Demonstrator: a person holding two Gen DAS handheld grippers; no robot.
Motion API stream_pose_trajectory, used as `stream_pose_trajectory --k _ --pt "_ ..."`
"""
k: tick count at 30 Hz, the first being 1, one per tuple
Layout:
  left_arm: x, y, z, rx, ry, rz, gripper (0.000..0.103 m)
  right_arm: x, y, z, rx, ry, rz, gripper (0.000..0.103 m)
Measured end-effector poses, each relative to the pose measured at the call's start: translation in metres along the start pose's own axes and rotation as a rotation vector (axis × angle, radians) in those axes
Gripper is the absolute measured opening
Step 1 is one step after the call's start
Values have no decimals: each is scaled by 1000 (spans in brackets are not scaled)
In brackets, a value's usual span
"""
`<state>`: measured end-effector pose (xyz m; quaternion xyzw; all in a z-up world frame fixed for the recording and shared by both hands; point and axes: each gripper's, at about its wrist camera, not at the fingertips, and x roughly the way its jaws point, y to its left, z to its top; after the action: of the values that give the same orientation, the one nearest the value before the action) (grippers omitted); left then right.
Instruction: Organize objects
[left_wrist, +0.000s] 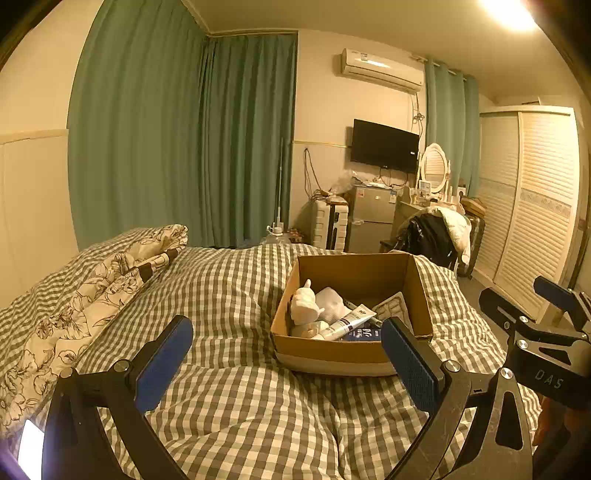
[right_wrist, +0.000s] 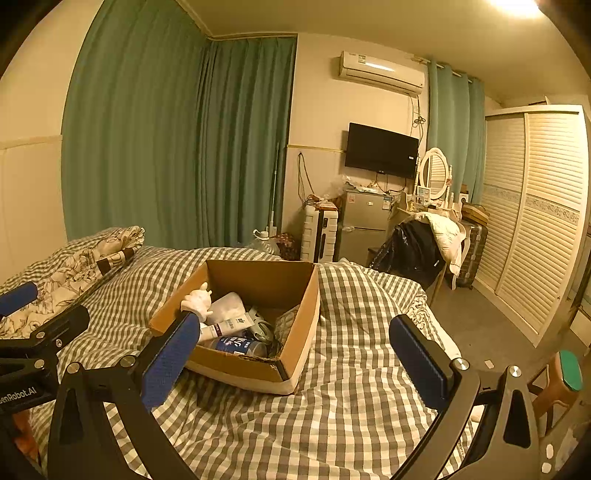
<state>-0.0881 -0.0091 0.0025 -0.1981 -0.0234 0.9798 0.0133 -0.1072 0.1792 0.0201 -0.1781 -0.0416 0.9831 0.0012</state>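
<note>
Soft grey-checked bed (left_wrist: 236, 398) under open brown cardboard box (left_wrist: 351, 350) (already loaded): tips if nudged. Left gripper (left_wrist: 288, 365), right gripper (right_wrist: 295, 365) fingers spread, empty.

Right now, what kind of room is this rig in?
Almost surely a lived-in bedroom: a bed with a gingham duvet, a louvred wardrobe, and a vanity mirror beside the wall-mounted TV.

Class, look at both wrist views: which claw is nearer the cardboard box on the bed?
Hard to call. The left claw and right claw both hang open just short of the cardboard box, one toward each near corner.
</note>
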Motion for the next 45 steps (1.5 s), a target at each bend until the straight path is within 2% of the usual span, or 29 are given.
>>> stream_pose_trajectory --k 23,45 --pt "-2 1 -1 0 -7 27 103 6 5 -3 -8 16 6 103" --pt "-3 1 -2 4 3 20 103 7 7 -5 -9 19 6 103"
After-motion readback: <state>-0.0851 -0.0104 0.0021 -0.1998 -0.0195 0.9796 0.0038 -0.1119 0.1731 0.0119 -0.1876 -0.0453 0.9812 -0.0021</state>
